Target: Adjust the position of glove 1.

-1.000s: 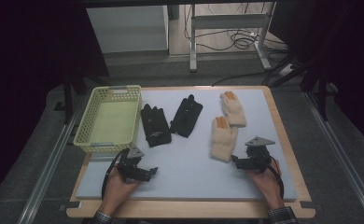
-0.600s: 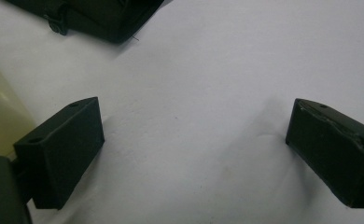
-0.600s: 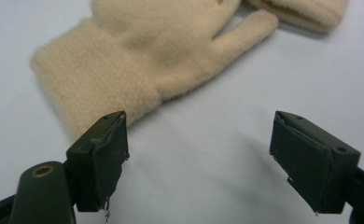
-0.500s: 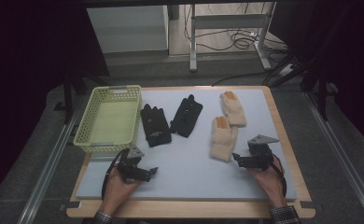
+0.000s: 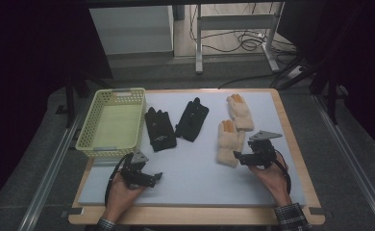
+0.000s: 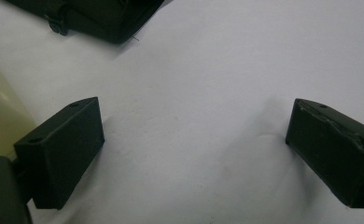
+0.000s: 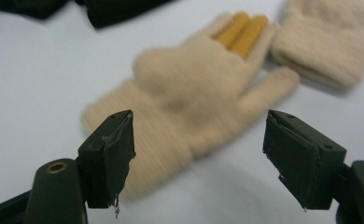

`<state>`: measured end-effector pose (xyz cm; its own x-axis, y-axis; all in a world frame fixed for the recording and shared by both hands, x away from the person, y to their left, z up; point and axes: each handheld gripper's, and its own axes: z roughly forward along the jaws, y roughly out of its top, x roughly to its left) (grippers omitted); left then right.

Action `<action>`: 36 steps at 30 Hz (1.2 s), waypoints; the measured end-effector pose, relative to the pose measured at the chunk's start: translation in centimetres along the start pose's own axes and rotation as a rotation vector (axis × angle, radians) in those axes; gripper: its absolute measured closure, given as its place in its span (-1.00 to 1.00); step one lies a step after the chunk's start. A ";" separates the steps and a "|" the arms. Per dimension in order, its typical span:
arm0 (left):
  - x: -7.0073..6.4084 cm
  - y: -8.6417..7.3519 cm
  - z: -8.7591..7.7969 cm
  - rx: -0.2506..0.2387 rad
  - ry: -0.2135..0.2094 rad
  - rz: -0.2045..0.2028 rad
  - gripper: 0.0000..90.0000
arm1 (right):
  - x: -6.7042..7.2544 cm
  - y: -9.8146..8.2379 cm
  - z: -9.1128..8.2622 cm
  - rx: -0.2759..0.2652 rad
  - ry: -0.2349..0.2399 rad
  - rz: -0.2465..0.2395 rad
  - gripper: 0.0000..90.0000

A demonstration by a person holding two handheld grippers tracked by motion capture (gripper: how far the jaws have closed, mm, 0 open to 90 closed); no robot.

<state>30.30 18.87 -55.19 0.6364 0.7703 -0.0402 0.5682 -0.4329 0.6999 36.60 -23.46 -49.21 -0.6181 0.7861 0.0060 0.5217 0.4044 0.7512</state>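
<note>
While my right hand-held gripper (image 7: 196,161), jaws wide but just closing with nothing between them, nears the cream glove (image 7: 189,88), I judge it soft, light, best pinched at the cuff.

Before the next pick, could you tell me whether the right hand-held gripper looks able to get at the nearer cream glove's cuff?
Probably yes. The right hand-held gripper stands open, pointing at the cuff of the nearer cream glove, with bare white mat between them. The second cream glove lies beyond, out of the way.
</note>
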 end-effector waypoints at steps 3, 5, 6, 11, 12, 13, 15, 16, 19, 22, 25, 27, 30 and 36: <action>0.0 0.0 0.0 0.000 0.000 0.000 -0.90 | 0.5 0.8 0.5 -0.009 0.030 -0.006 -0.45; 0.0 0.0 0.0 0.000 0.000 0.000 -0.90 | 1.0 1.5 1.0 -0.011 0.037 -0.024 -0.43; 0.0 0.0 0.0 0.000 0.000 0.000 -0.90 | 1.2 1.8 1.3 -0.012 0.042 -0.031 -0.42; 0.0 0.0 0.0 0.000 0.000 0.000 -0.90 | 2.2 3.5 3.0 -0.009 0.063 -0.054 -0.33; 0.0 0.0 0.0 0.000 0.000 0.000 -0.90 | 2.4 3.9 3.3 -0.010 0.068 -0.058 -0.31; 0.0 0.0 0.0 0.000 0.000 0.000 -0.90 | 2.6 4.2 3.7 -0.013 0.070 -0.062 -0.29; 0.0 0.0 0.0 0.000 0.000 -0.001 -0.90 | 3.0 4.8 4.4 -0.012 0.077 -0.066 -0.25; 0.0 0.0 0.0 0.000 0.000 -0.001 -0.90 | 3.2 5.1 4.8 -0.009 0.081 -0.068 -0.21; 0.0 0.0 0.0 0.000 -0.001 -0.001 -0.90 | 3.8 6.0 6.0 -0.001 0.081 -0.073 -0.03; 0.0 0.0 0.0 0.000 -0.001 0.000 -0.90 | 4.5 6.8 7.5 0.017 0.076 -0.104 0.07; 0.0 0.0 0.0 0.000 -0.001 0.000 -0.90 | 5.0 7.6 8.6 0.029 0.073 -0.125 0.17; 0.0 0.0 0.0 0.000 -0.001 -0.001 -0.90 | 5.2 8.2 9.3 0.038 0.074 -0.131 0.23; 0.0 0.0 0.0 0.001 0.000 0.000 -0.90 | 5.5 9.1 10.4 0.043 0.081 -0.142 0.30; 0.0 0.0 0.0 0.003 -0.001 0.003 -0.90 | 5.5 10.4 12.6 0.055 0.085 -0.131 0.31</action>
<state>30.32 18.91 -55.18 0.6386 0.7685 -0.0390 0.5679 -0.4365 0.6979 46.05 -9.00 -49.65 -0.7292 0.6836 -0.0319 0.4636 0.5278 0.7117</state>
